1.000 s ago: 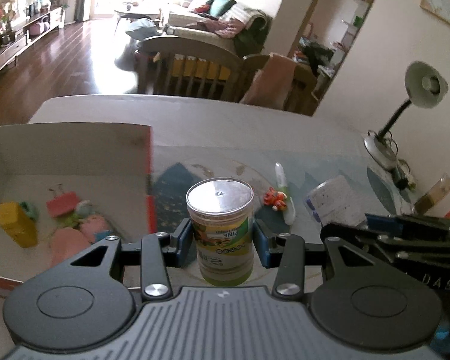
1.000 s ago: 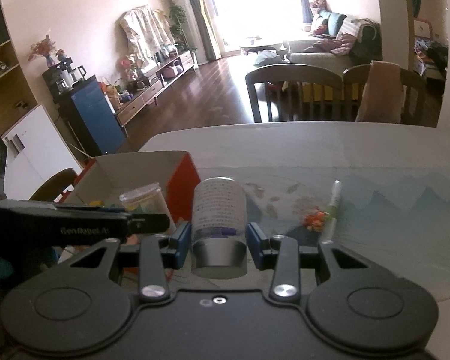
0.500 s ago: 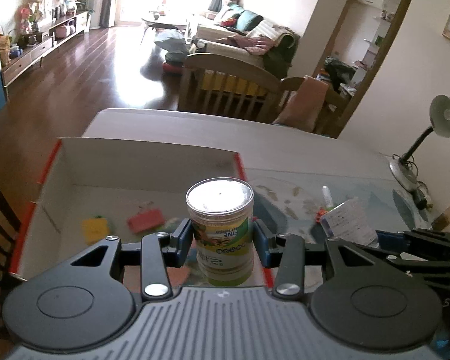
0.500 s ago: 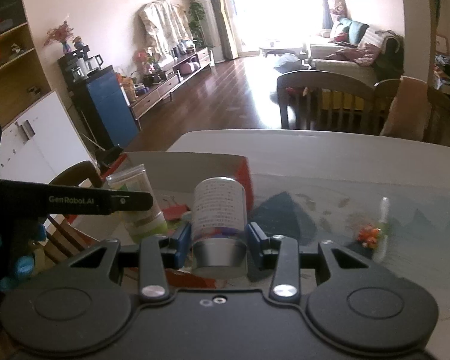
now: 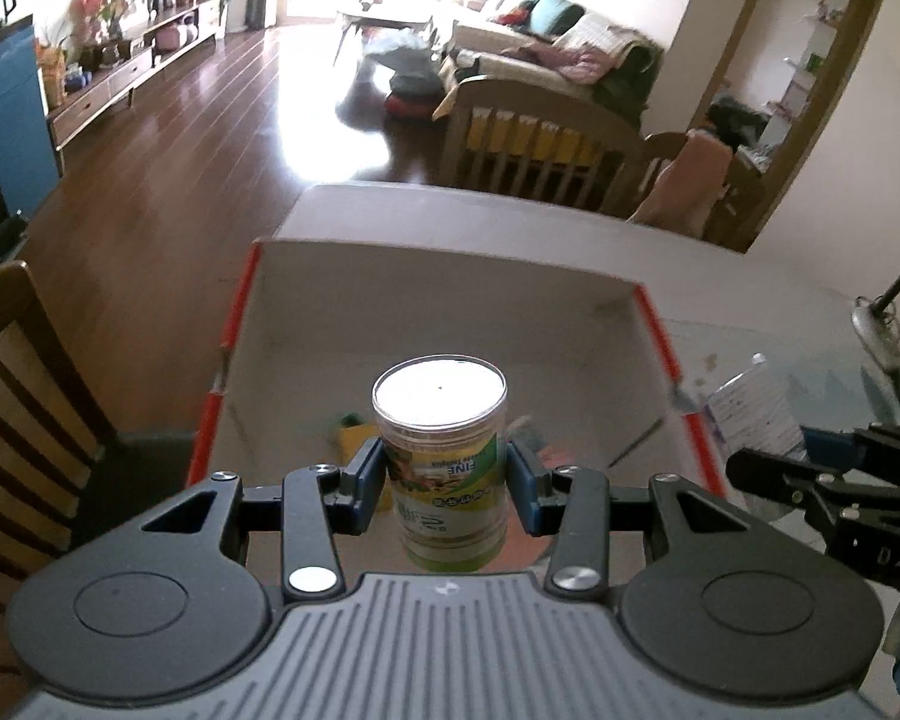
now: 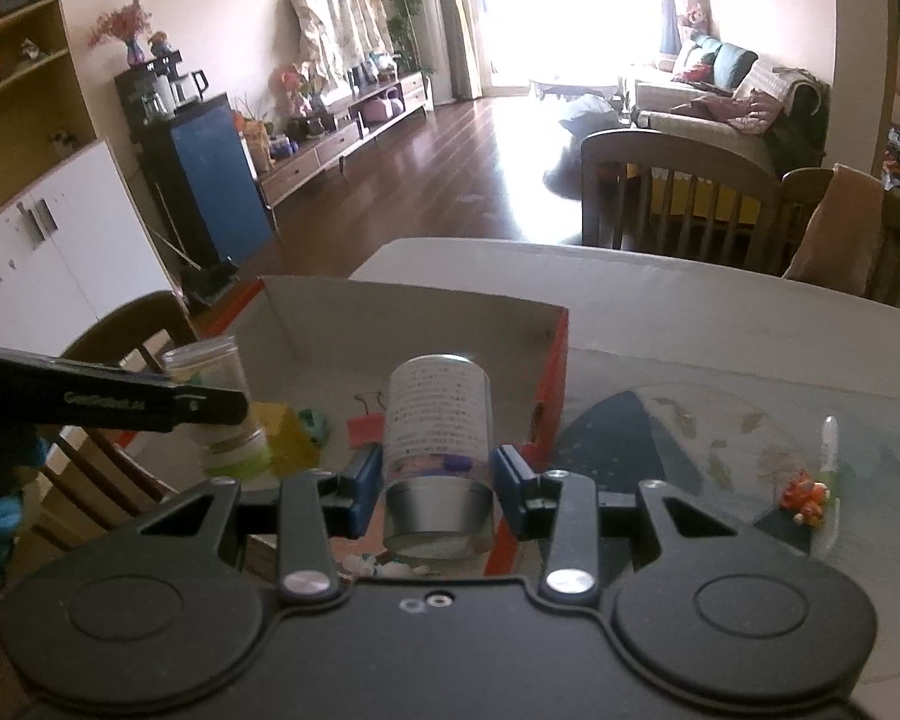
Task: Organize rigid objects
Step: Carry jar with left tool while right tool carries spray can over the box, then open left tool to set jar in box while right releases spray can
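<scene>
My left gripper (image 5: 445, 483) is shut on a clear jar with a green and yellow label (image 5: 444, 468), held upright over the inside of a white cardboard box with red edges (image 5: 438, 294). My right gripper (image 6: 432, 489) is shut on a white printed can with a silver end (image 6: 435, 438), tilted away from me above the box's right side (image 6: 555, 372). The green-labelled jar (image 6: 225, 414) and the left gripper's arm show at the left of the right wrist view. The can (image 5: 750, 414) shows at the right of the left wrist view.
In the box lie a yellow block (image 6: 288, 438), a red binder clip (image 6: 366, 423) and a small green item (image 6: 315, 423). On the glass table right of the box lie a white tube (image 6: 829, 441) and a small orange toy (image 6: 804, 495). Wooden chairs (image 5: 24, 408) stand around the table.
Both grippers have carried their loads leftward, from over the table beside the box to over the box itself. Neither grip has altered.
</scene>
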`<state>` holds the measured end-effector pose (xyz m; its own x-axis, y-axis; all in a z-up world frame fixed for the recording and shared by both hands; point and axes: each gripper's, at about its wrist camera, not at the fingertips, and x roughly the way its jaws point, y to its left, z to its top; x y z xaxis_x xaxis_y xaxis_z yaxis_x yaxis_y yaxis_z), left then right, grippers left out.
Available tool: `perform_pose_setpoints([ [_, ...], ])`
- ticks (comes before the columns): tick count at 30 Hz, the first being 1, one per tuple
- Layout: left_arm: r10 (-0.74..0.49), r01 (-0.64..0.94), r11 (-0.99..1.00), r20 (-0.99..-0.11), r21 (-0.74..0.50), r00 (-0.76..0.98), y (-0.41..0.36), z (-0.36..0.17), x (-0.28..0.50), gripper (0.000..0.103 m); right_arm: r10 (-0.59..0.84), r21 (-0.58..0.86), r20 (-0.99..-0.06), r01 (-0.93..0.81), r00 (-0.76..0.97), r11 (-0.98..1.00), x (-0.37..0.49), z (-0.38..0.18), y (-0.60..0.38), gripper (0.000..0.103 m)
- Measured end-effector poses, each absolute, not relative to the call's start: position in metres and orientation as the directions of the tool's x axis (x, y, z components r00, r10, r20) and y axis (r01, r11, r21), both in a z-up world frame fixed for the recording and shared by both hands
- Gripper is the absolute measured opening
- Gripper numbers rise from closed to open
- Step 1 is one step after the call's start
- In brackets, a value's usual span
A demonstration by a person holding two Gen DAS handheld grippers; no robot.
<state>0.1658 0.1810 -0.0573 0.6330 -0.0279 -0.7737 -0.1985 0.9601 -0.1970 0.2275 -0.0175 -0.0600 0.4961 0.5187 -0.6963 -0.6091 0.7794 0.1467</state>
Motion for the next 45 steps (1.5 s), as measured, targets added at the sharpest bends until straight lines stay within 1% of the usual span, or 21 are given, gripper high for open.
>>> perform_pose_setpoints([
  [8, 0.007, -0.227, 0.962, -0.820, -0.151, 0.572, 0.208, -0.085, 0.165, 0.043, 0.467, 0.105, -0.739, -0.601, 0.485, 0.792, 0.233, -0.087, 0.013, 0.039],
  [18, 0.038, -0.231, 0.968, -0.853, -0.098, 0.521, 0.214, -0.111, 0.177, 0.043, 0.417, 0.049, -0.782, -0.622, 0.462, 0.781, 0.234, -0.113, 0.039, 0.039],
  [24, 0.075, -0.207, 0.977, -0.851, -0.041, 0.520, 0.210, -0.114, 0.189, 0.043, 0.399, 0.033, -0.800, -0.632, 0.447, 0.774, 0.235, -0.121, 0.048, 0.040],
  [31, 0.107, -0.199, 0.980, -0.852, 0.003, 0.513, 0.206, -0.115, 0.188, 0.043, 0.390, -0.004, -0.798, -0.650, 0.460, 0.760, 0.231, -0.124, 0.052, 0.041],
  [34, 0.125, -0.194, 0.981, -0.853, 0.029, 0.507, 0.202, -0.116, 0.188, 0.043, 0.391, -0.005, -0.797, -0.653, 0.459, 0.757, 0.230, -0.123, 0.052, 0.042],
  [37, 0.135, -0.193, 0.980, -0.855, 0.041, 0.500, 0.199, -0.116, 0.187, 0.043, 0.402, 0.014, -0.797, -0.653, 0.450, 0.758, 0.229, -0.121, 0.050, 0.047],
  [40, 0.127, -0.202, 0.979, -0.857, 0.027, 0.500, 0.201, -0.114, 0.184, 0.043, 0.414, 0.026, -0.792, -0.651, 0.449, 0.758, 0.229, -0.117, 0.046, 0.049],
  [42, 0.131, -0.208, 0.978, -0.857, 0.029, 0.499, 0.201, -0.113, 0.181, 0.044, 0.422, 0.036, -0.787, -0.650, 0.449, 0.759, 0.229, -0.113, 0.043, 0.050],
  [44, 0.137, -0.208, 0.978, -0.854, 0.035, 0.501, 0.200, -0.112, 0.179, 0.051, 0.432, 0.049, -0.784, -0.648, 0.447, 0.760, 0.229, -0.110, 0.040, 0.051],
  [45, 0.137, -0.209, 0.977, -0.853, 0.034, 0.504, 0.200, -0.110, 0.179, 0.052, 0.436, 0.055, -0.781, -0.647, 0.446, 0.760, 0.228, -0.108, 0.039, 0.052],
])
